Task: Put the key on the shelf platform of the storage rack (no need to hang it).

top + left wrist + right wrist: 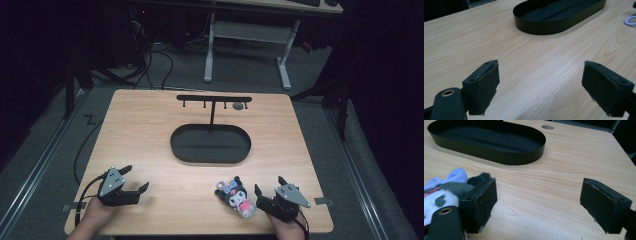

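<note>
A small plush doll [238, 196] with black ears, a lilac bow and a pink body lies near the table's front edge, right of centre. My right gripper [269, 185] rests just to its right, open and empty. In the right gripper view the doll [446, 188] lies beside and behind the left jaw, outside the gap of the gripper [539, 181]. My left gripper [136, 178] sits open at the front left, with bare wood between its jaws [540, 63]. A black oval tray [210, 161] lies mid-table, and a black T-shaped hook stand [214, 99] rises from its far side.
The tray's wall [541, 26] [499, 156] is low. A round grommet hole [238, 106] [547, 127] sits in the table behind the stand. A white ring [631, 20] lies at the right edge of the left gripper view. A white desk frame [247, 35] stands beyond the table.
</note>
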